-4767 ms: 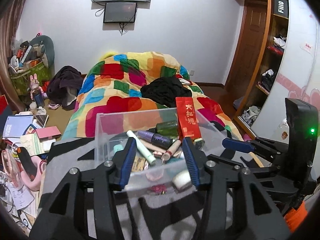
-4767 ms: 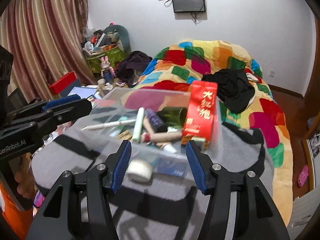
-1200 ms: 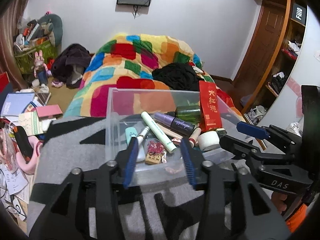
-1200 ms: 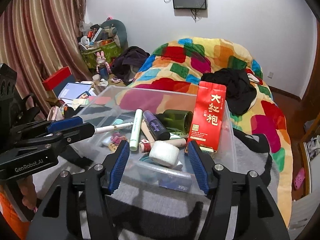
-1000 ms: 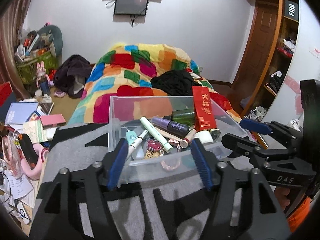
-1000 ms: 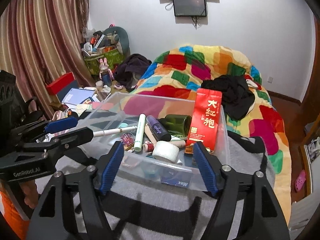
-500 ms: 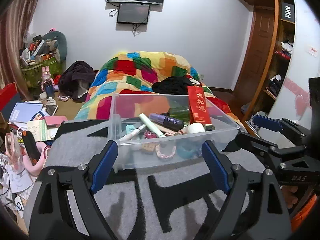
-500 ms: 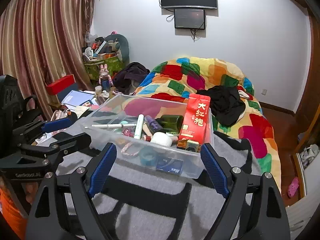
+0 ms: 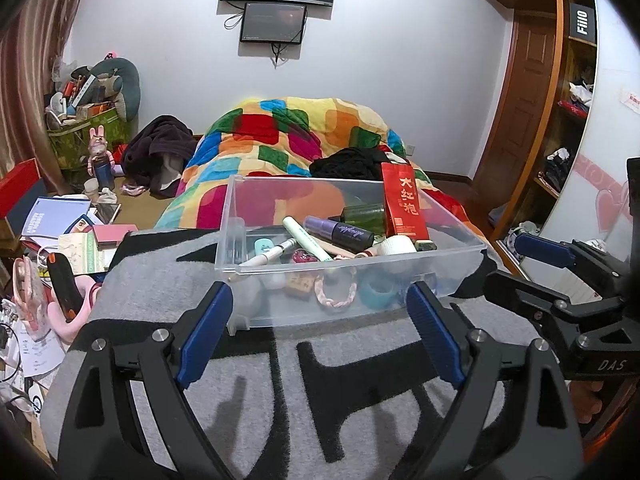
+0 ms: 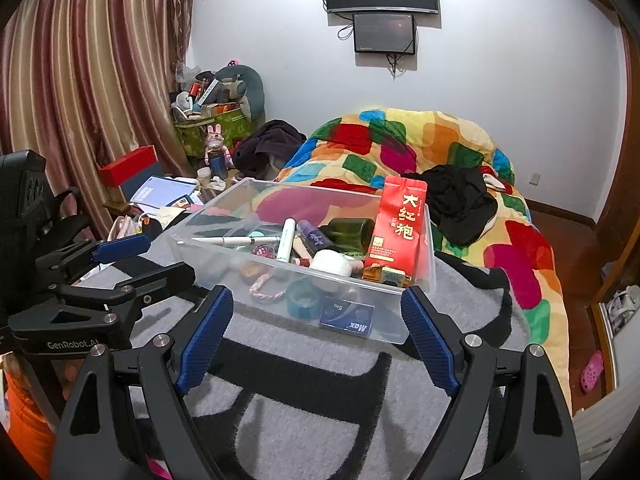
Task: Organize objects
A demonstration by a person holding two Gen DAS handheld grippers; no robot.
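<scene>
A clear plastic bin (image 9: 240, 240) (image 10: 428, 276) sits on a grey and black blanket (image 9: 320, 380). It holds a red tea packet (image 9: 402, 206) (image 10: 398, 224), a green bottle (image 9: 362, 214), a purple tube (image 9: 340, 232), a white tape roll (image 9: 396, 246) (image 10: 330, 262), pens and small items. My left gripper (image 9: 318, 336) is open and empty, just in front of the bin. My right gripper (image 10: 316, 336) is open and empty, near the bin's front corner. Each gripper shows in the other's view.
A bed with a colourful quilt (image 9: 288, 132) and black clothing (image 10: 460, 196) lies behind the bin. Books, papers and clutter (image 9: 60, 232) cover the floor at left. Curtains (image 10: 80, 80) hang left, a wardrobe (image 9: 560, 120) stands right.
Both grippers have opened wide and pulled back from the bin. The white tape roll, outside the bin's front earlier, now lies inside it.
</scene>
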